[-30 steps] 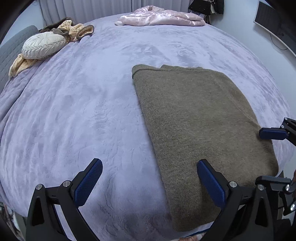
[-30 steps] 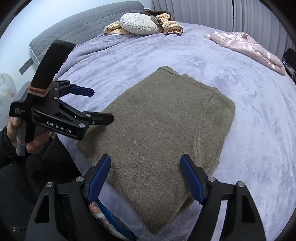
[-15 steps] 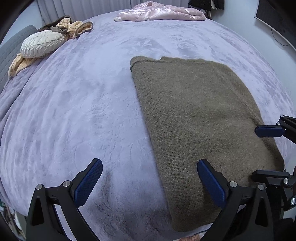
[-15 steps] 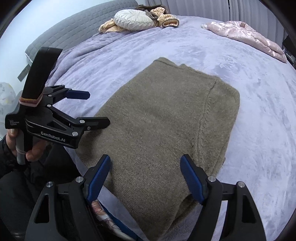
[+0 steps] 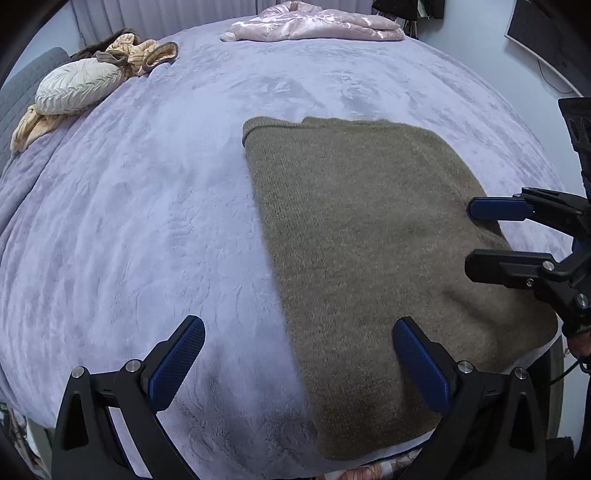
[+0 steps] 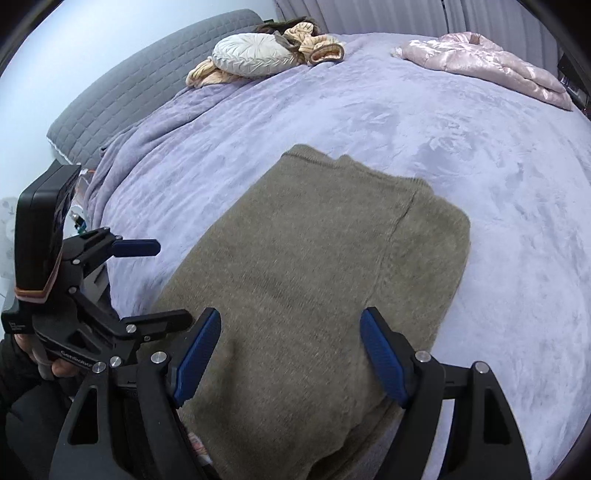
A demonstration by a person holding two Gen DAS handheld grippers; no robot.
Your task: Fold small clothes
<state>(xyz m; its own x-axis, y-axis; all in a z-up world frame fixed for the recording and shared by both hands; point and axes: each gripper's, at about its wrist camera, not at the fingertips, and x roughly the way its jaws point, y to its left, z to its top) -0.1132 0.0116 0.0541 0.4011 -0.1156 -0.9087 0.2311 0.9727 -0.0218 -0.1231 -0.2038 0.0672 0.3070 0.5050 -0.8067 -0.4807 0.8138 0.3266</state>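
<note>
An olive-brown knitted sweater [image 5: 369,229] lies folded into a flat rectangle on the lilac bedspread [image 5: 147,206], near the bed's front edge. My left gripper [image 5: 299,365] hovers open over the sweater's near left edge, one pad over the blanket, the other over the knit. My right gripper [image 6: 291,354] is open above the sweater [image 6: 314,280] at its near end, holding nothing. Each gripper shows in the other's view: the right gripper [image 5: 484,236] at the sweater's right edge, the left gripper [image 6: 155,280] at its left edge, held by a hand [image 6: 55,365].
A shiny pink jacket [image 5: 314,27] lies at the far side of the bed. A white round cushion [image 6: 255,55] and a beige garment [image 6: 317,46] sit by the grey headboard [image 6: 147,88]. The bed's edge runs just below both grippers.
Both grippers have moved forward and lower over the sweater's near end, and closer to each other. The sweater lies as before. Both stay open.
</note>
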